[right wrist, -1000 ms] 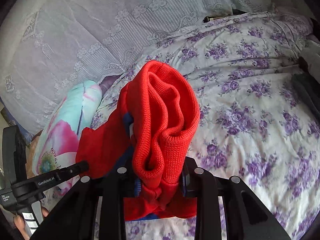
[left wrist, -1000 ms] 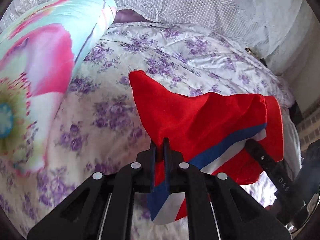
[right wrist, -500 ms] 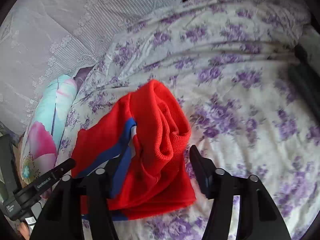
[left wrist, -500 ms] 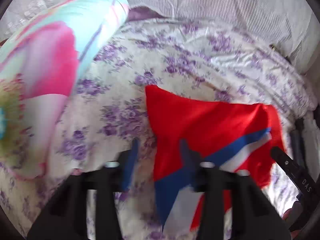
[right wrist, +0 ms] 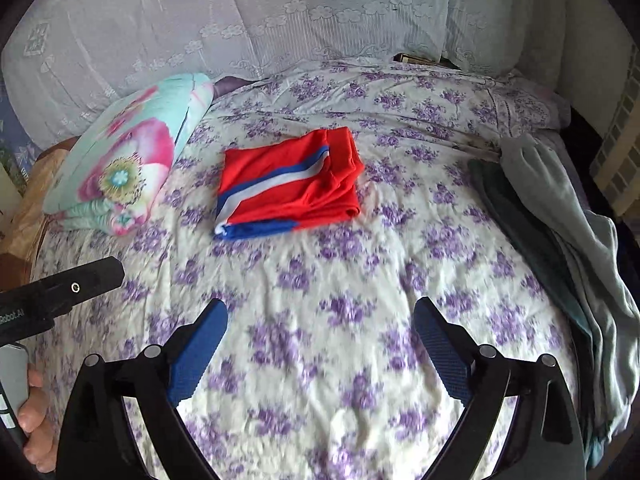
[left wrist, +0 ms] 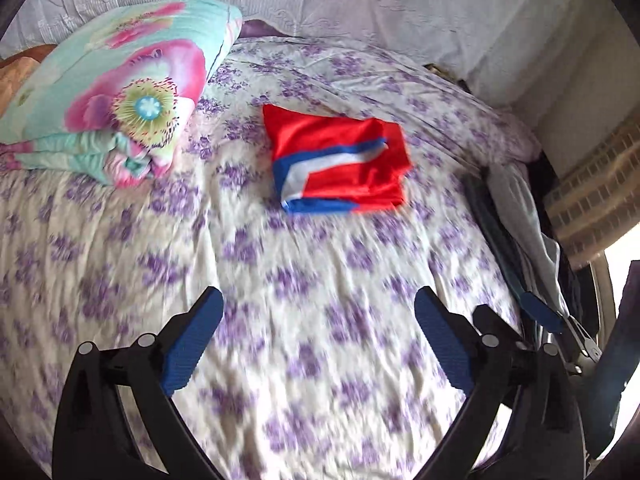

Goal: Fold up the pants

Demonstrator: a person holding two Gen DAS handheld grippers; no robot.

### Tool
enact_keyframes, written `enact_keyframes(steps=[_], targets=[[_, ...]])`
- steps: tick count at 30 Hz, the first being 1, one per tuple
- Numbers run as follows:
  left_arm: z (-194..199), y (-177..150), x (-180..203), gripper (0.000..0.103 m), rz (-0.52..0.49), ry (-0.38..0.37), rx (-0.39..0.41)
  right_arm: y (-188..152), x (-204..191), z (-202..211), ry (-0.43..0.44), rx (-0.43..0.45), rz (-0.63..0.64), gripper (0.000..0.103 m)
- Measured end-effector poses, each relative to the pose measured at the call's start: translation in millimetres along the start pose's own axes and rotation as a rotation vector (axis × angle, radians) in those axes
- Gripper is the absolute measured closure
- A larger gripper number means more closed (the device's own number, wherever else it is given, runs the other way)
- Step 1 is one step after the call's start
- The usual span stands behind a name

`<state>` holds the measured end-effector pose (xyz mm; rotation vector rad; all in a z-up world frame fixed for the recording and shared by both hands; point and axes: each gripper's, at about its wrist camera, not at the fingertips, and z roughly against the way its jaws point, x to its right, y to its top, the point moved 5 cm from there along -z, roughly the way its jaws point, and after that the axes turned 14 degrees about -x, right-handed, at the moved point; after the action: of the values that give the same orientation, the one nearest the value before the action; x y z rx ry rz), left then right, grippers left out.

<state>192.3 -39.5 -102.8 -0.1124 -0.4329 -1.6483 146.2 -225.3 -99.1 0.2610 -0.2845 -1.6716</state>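
Left wrist view, nearest first: the left hand-held gripper (left wrist: 316, 336) hangs over the bed with its jaws spread wide, the blue pads (left wrist: 188, 344) bare and nothing between them. Under it lies the bedspread (left wrist: 304, 288), white with purple flowers, somewhat blurred in the foreground. Further out, well apart from the fingers, the pants (left wrist: 336, 162) lie folded into a compact red bundle with a blue and white stripe across the top, flat on the bedspread. To their left sits a folded floral quilt (left wrist: 116, 92) in turquoise and pink, and at the bed's right edge some grey and dark clothing (left wrist: 520, 216) is draped. A lace curtain (left wrist: 360, 4) closes the far side.

Right wrist view gives the same order. The right hand-held gripper (right wrist: 320, 336) is also opened wide and empty above the bedspread (right wrist: 360, 280). At the lower left the black body of the other tool shows, with the person's fingers (right wrist: 34, 416) wrapped on its handle. Beyond, the pants (right wrist: 288, 184) rest near the middle of the bed, the quilt (right wrist: 128, 152) beside them to the left, the grey clothing (right wrist: 560, 208) along the right edge, and the curtain (right wrist: 240, 12) behind.
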Motion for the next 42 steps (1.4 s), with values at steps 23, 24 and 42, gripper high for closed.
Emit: enact_keyframes(steps=[23, 24, 42], targets=[[78, -86, 37, 0.009, -0.107, 0.161, 0.090, -58, -13, 61, -0.010, 0.061, -0.047, 0.008], [79, -86, 38, 0.009, -0.107, 0.164, 0.093, -58, -13, 61, -0.011, 0.061, -0.048, 0.008], [84, -85, 41, 0.009, -0.090, 0.177, 0.112, -58, -2, 68, -0.011, 0.070, -0.057, 0.008]])
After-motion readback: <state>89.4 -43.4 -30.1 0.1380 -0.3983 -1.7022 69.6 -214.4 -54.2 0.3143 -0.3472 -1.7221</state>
